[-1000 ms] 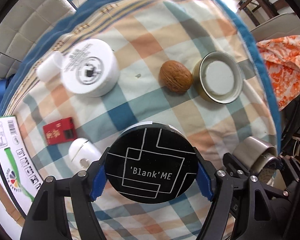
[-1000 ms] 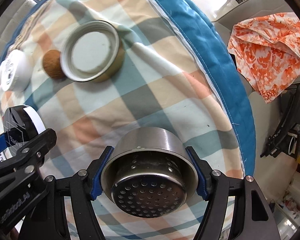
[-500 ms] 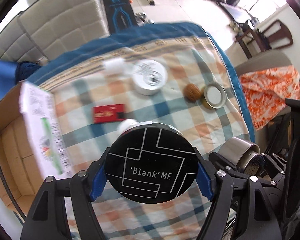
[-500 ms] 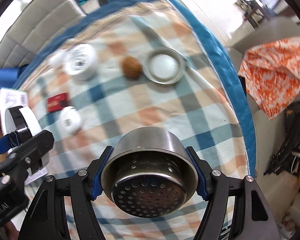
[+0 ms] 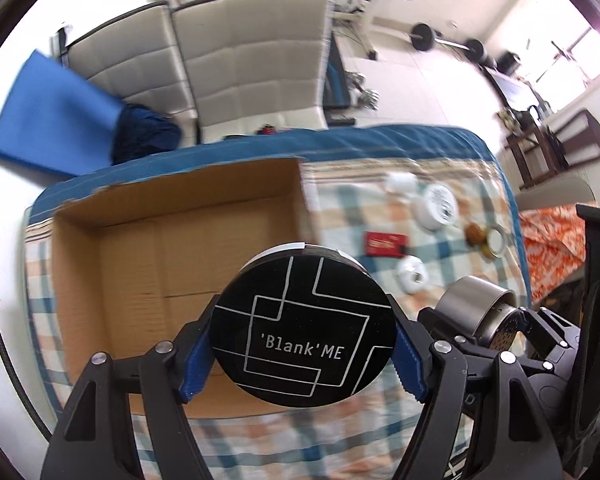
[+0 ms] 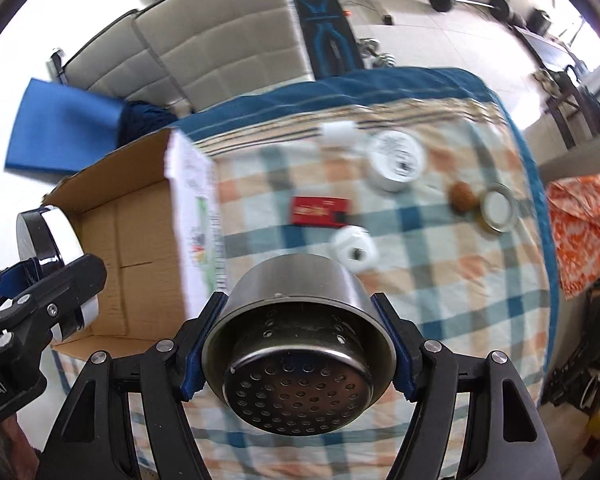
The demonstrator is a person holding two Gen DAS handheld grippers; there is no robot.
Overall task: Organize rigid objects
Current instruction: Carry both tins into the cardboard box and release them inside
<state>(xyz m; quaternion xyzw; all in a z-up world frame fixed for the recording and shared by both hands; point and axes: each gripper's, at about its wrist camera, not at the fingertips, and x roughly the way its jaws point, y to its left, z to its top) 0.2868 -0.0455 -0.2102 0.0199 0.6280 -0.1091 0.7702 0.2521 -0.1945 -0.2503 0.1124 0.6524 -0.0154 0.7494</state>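
My left gripper [image 5: 303,330] is shut on a round black tin [image 5: 305,326] with "'Blank'ME" on its lid, held high over the open cardboard box [image 5: 152,264]. My right gripper [image 6: 298,350] is shut on a steel perforated strainer cup [image 6: 296,344], above the checked cloth just right of the box [image 6: 140,256]. The strainer cup [image 5: 480,316] shows at the right of the left wrist view. The black tin [image 6: 46,240] appears edge-on at the left of the right wrist view.
On the checked cloth [image 6: 440,280] lie a white jar [image 6: 396,160], a small white cylinder [image 6: 338,134], a red packet [image 6: 320,211], a small white round item [image 6: 354,249], a walnut [image 6: 464,197] and a metal lid [image 6: 498,213]. Beige chairs [image 6: 220,44] stand behind; orange fabric [image 6: 580,216] lies right.
Both grippers have risen and swung left with their loads. The table items shrank and slid right in view, and the cardboard box came into sight under the left gripper.
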